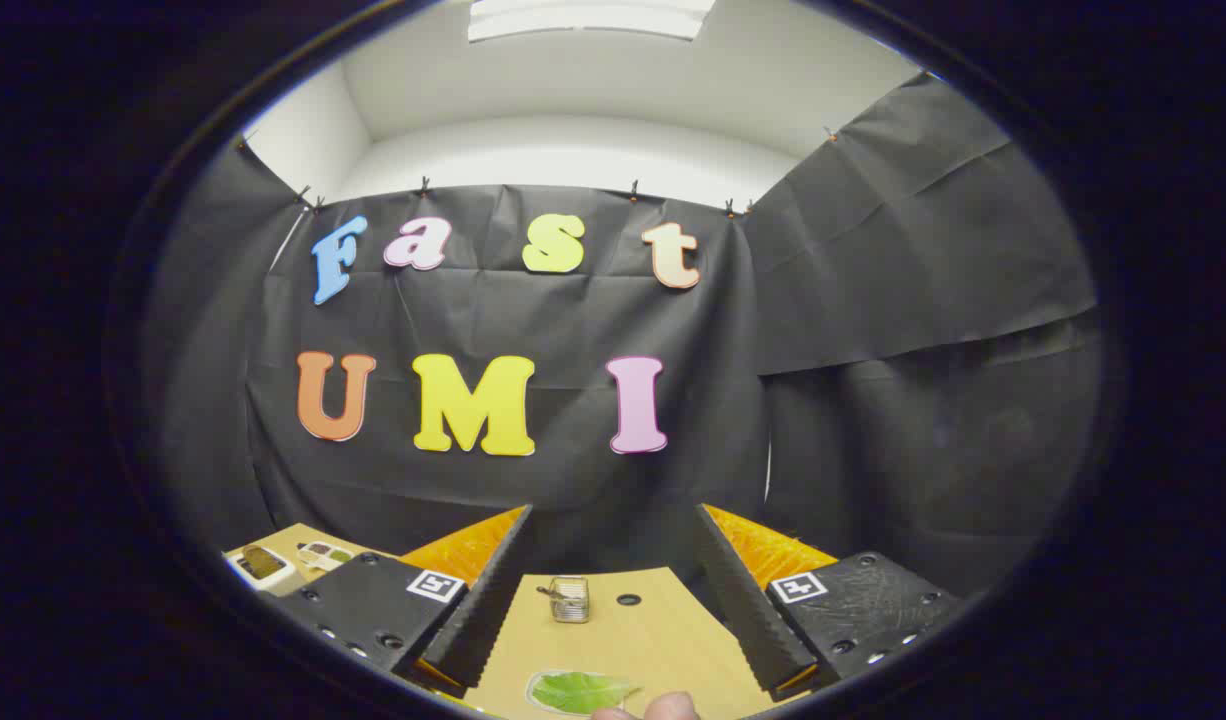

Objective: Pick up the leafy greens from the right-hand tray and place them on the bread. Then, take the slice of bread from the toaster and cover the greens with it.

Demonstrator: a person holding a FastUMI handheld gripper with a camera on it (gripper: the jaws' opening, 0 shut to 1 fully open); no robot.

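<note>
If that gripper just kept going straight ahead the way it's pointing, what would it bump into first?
Probably the small wire toaster, standing on the wooden table between the open gripper fingers and just ahead. Depth is unclear; it may pass above and reach the black cloth wall.

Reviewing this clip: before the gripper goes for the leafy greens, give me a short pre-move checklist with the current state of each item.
1. Fingers apart enough to take something: ok; the gripper is open.
2. Nothing held between the fingers: ok; bare table shows in the gap.
3. Leafy greens in sight: ok; they lie on the table, low between the fingers.
4. Path to the greens free: not ok; a fingertip of a person's hand sits right beside the leaf.
5. Toaster located: ok; it stands ahead between the fingers.
6. Bread to receive the greens located: cannot tell.
</note>
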